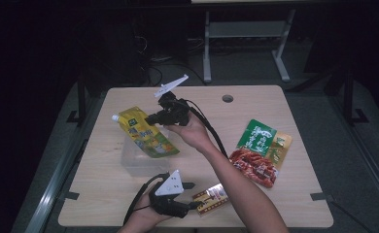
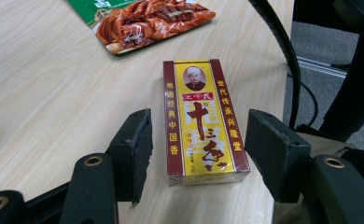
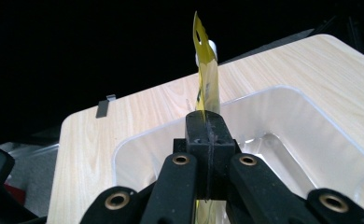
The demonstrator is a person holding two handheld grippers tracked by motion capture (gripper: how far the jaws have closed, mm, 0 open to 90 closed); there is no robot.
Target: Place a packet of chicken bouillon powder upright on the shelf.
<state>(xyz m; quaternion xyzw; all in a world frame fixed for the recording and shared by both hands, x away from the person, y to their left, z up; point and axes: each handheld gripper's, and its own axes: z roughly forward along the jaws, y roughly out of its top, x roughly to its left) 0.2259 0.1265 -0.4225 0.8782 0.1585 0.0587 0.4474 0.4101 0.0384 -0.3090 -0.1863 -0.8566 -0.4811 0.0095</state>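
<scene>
The yellow seasoning box (image 2: 203, 123) carries large red characters 十三香, with 王守义 probably under the portrait.

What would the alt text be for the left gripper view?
The left tongs stand open around a yellow and maroon spice box lying flat on the wooden table, pads clear of its sides. Beyond it lies a packet picturing red meat.

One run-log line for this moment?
right hand-held gripper: shut on yellow spout pouch, over clear bin | left hand-held gripper: open around spice box
</scene>
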